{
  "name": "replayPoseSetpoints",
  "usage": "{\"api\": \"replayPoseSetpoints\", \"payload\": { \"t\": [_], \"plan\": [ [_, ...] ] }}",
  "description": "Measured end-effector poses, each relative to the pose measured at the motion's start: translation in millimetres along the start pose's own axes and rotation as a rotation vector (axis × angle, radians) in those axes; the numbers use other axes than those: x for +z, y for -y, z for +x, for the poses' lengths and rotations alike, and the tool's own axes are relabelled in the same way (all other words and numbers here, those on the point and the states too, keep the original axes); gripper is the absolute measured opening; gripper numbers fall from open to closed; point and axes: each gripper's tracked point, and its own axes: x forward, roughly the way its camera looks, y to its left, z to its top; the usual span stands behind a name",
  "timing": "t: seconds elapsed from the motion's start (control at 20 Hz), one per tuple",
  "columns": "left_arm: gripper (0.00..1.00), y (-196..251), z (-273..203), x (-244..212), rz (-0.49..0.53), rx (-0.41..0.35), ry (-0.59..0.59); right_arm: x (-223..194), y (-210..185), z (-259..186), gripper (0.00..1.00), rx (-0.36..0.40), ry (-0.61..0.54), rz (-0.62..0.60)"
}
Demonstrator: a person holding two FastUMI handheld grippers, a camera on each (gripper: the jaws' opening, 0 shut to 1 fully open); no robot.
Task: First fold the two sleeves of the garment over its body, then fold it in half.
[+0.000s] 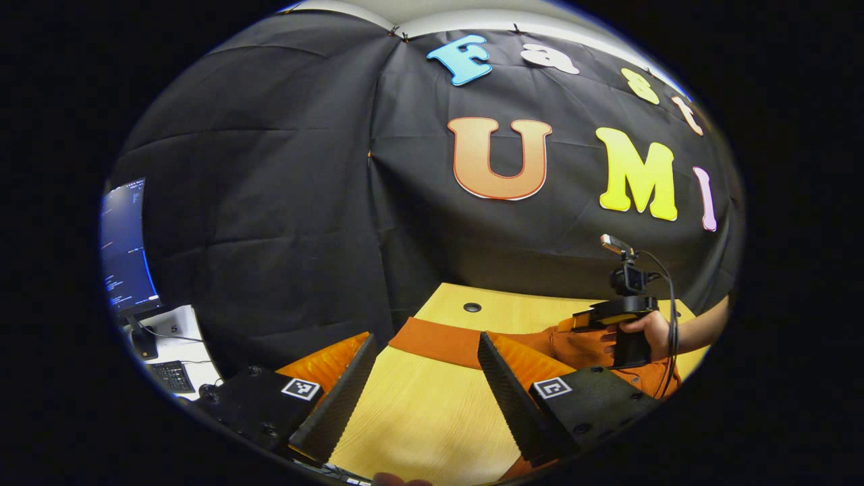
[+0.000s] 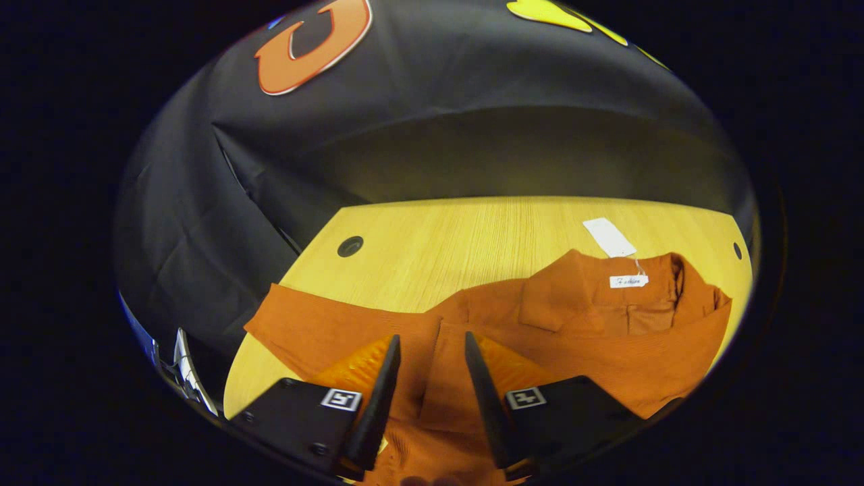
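Observation:
An orange garment (image 2: 607, 331) lies on the wooden table (image 2: 472, 229), its collar with a white label and hang tag at the far right. One sleeve (image 2: 304, 324) stretches out flat to the left. My right gripper (image 2: 432, 336) hovers over the garment where sleeve meets body, its fingers apart, a fabric edge running between them. In the left gripper view the sleeve's end (image 1: 439, 341) lies just beyond my left gripper (image 1: 425, 335), which stands wide open over bare wood. Farther right, a hand holds the right gripper (image 1: 617, 320) above the garment (image 1: 580, 347).
Black cloth walls close the table at the back and left. A cable hole (image 1: 472, 307) sits near the table's far edge. Off the left side stand a monitor (image 1: 125, 250) and a keyboard (image 1: 172, 374) on a white desk.

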Motion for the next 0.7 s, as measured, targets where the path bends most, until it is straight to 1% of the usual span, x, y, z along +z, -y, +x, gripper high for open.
{"api": "replayPoseSetpoints", "payload": {
  "t": [0.05, 0.2, 0.25, 0.3, 0.35, 0.4, 0.45, 0.5, 0.55, 0.6, 0.7],
  "plan": [
    [0.99, -2, 10, 3, -0.009, -0.006, 0.003, 4, 2, -18, 0.75, 0.007, 0.015, -0.018],
    [0.99, -14, 44, 2, -0.023, -0.013, -0.007, 8, 6, -72, 0.8, 0.036, 0.057, -0.057],
    [0.99, -18, 58, 4, -0.029, -0.018, -0.004, 7, 8, -95, 0.79, 0.043, 0.068, -0.076],
    [0.99, -19, 74, 3, -0.034, -0.038, -0.009, 6, 10, -115, 0.82, 0.052, 0.076, -0.097],
    [0.99, -20, 89, -1, -0.036, -0.06, -0.016, 3, 14, -135, 0.79, 0.06, 0.084, -0.112],
    [0.99, -18, 105, -6, -0.039, -0.102, -0.034, 1, 16, -155, 0.79, 0.071, 0.089, -0.121],
    [0.99, -15, 121, -12, -0.053, -0.149, -0.058, -4, 19, -175, 0.82, 0.087, 0.091, -0.119],
    [0.98, -12, 137, -21, -0.074, -0.198, -0.097, -7, 25, -192, 0.82, 0.096, 0.087, -0.107],
    [0.98, -11, 155, -33, -0.098, -0.225, -0.149, -11, 34, -208, 0.79, 0.101, 0.082, -0.082],
    [0.98, -13, 174, -50, -0.124, -0.237, -0.217, -13, 48, -223, 0.79, 0.088, 0.079, -0.052],
    [0.99, -22, 204, -79, -0.145, -0.238, -0.304, -19, 81, -255, 0.79, 0.05, 0.083, 0.017]
  ]
}}
